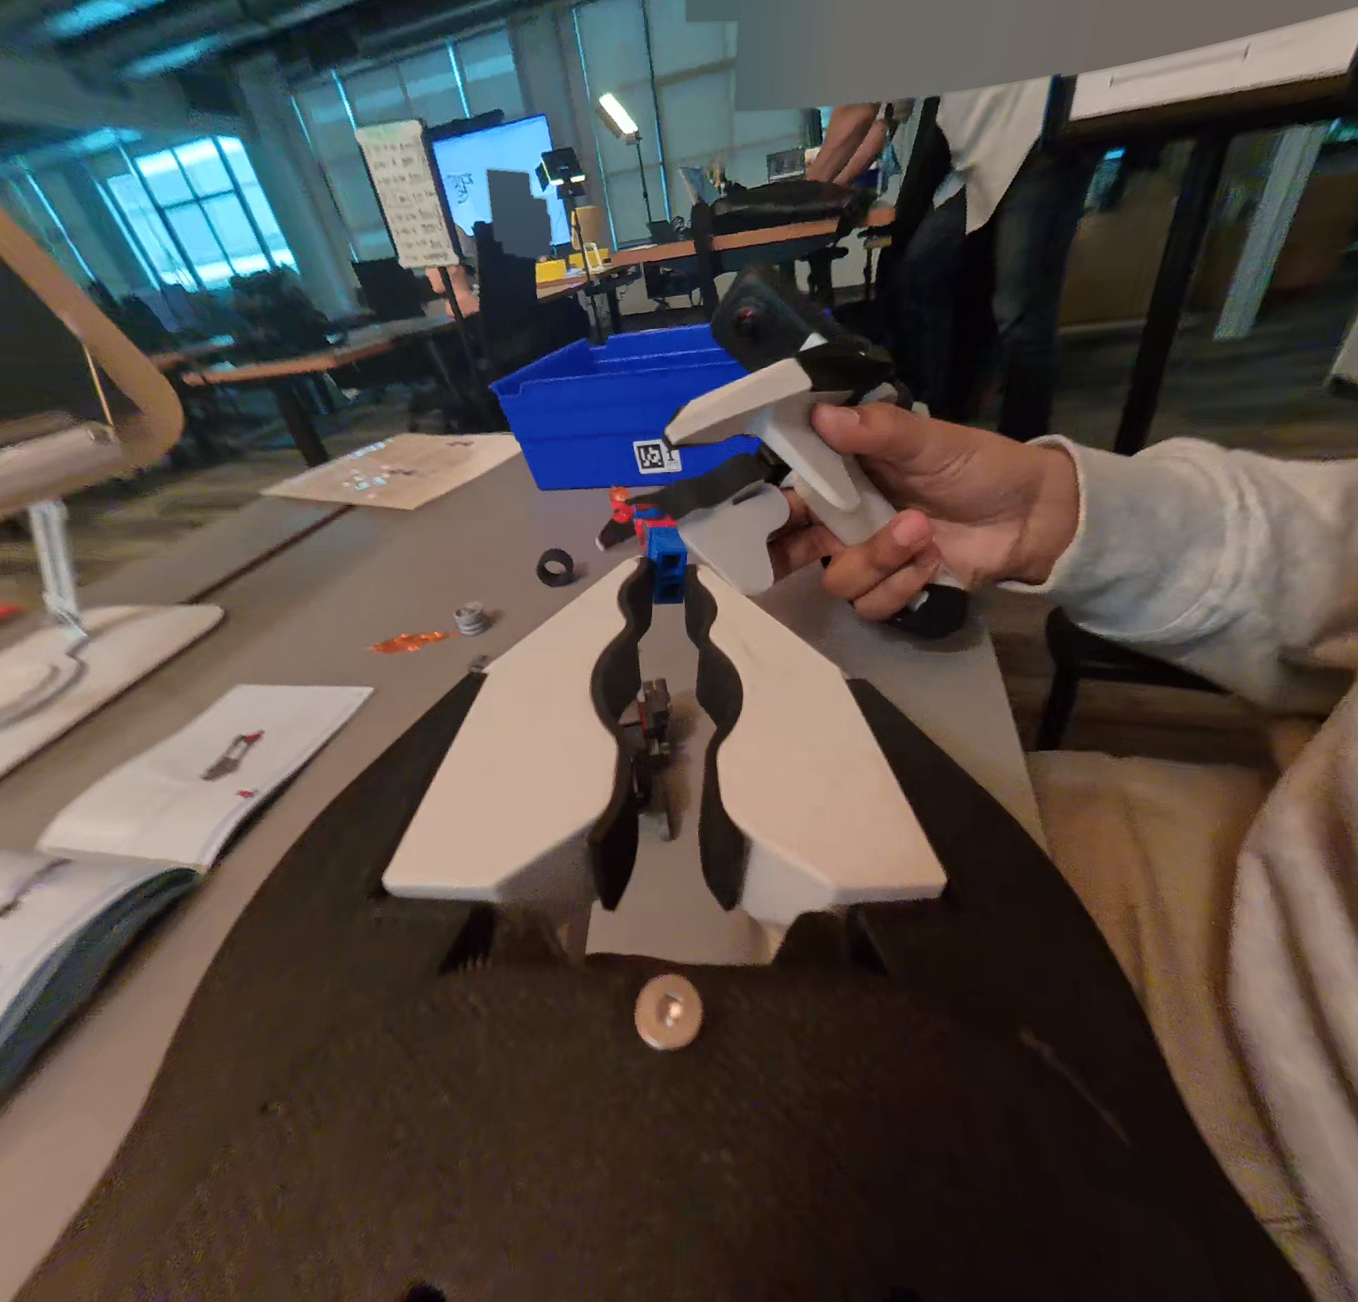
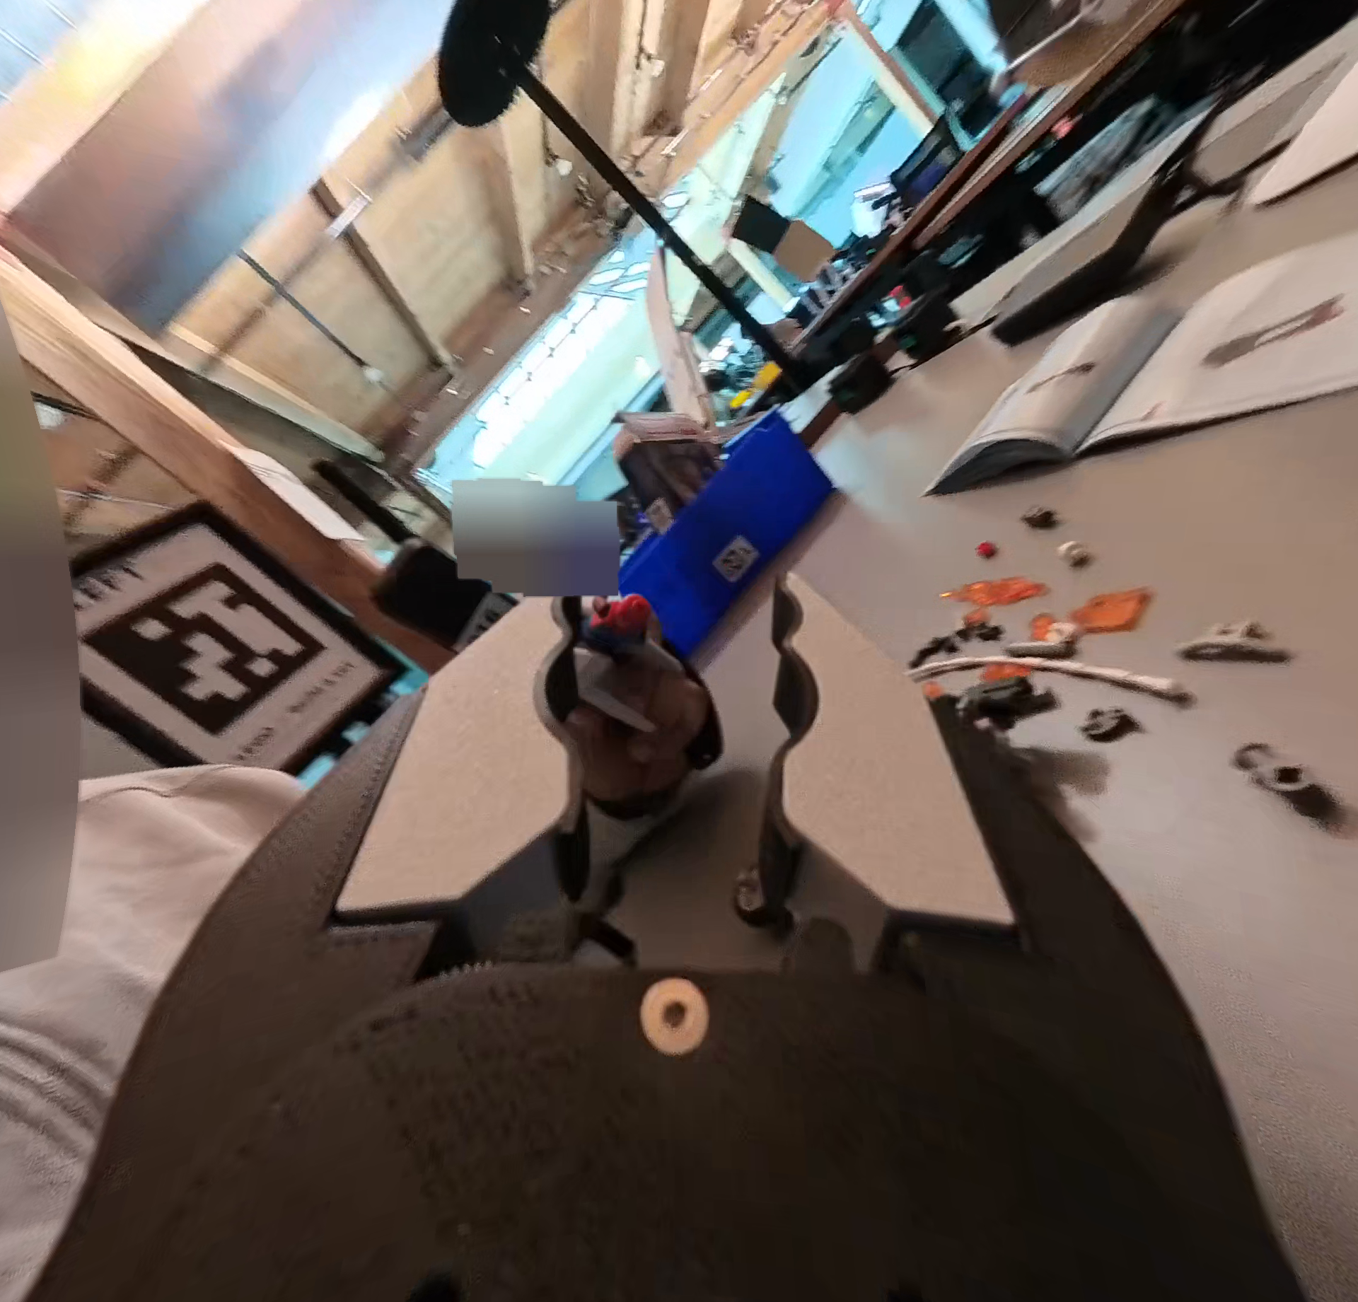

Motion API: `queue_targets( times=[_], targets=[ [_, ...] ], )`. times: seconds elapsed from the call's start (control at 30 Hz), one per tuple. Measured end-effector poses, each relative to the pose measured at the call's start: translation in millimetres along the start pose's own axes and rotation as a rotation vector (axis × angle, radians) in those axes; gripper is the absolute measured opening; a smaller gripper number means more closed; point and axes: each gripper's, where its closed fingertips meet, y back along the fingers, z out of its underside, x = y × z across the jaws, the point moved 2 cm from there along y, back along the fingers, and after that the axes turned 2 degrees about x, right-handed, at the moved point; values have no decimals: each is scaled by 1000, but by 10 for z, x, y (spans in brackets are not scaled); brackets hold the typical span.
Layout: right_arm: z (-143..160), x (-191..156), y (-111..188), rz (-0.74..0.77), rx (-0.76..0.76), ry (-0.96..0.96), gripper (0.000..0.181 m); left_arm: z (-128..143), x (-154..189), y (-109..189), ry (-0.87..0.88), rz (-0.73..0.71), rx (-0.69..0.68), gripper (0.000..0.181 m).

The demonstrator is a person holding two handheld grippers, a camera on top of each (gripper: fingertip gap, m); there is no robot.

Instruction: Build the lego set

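Observation:
A red and blue minifigure (image 1: 658, 532) is clamped by its blue legs between the tips of my left gripper (image 1: 665, 569), which holds it upright above the grey table (image 1: 382, 569). My right gripper (image 2: 676, 598) is open. The minifigure (image 2: 617, 620) sits inside its gap, close to its left finger (image 2: 566, 649). In the left wrist view the right gripper (image 1: 647, 484) comes in from the right, held by a hand (image 1: 940, 502), with one finger above the figure and one beside its torso.
A blue bin (image 1: 617, 414) stands just behind the figure. A black tyre (image 1: 555, 567), a grey wheel hub (image 1: 470, 619) and orange clear pieces (image 1: 411, 641) lie on the table. An open instruction booklet (image 1: 213, 767) lies left. Several loose parts (image 2: 1029, 649) show in the right wrist view.

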Motion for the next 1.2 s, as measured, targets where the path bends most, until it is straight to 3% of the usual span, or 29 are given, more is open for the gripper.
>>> queue_targets(
  times=[0.17, 0.4, 0.57, 0.67, 1.07, 1.2],
  targets=[
    [107, -29, -69, -115, -48, -158, 54, -7, 96, -26, -130, -17, -11, 6],
    [282, -65, -151, -148, -139, -199, 54, 20, 134, -50, -185, -27, -32, 6],
    [314, -91, -158, -162, -159, -194, 34, 45, 155, -69, -209, -28, -49, 6],
    [306, -110, -149, -178, -158, -189, 18, 56, 150, -75, -209, -30, -55, 6],
    [282, -103, -124, -138, -165, -124, 17, 83, 139, -82, -158, -4, -55, 7],
    [184, -53, -59, -104, -127, -102, 18, 76, 93, -73, -83, 6, -40, 22]
  ],
)
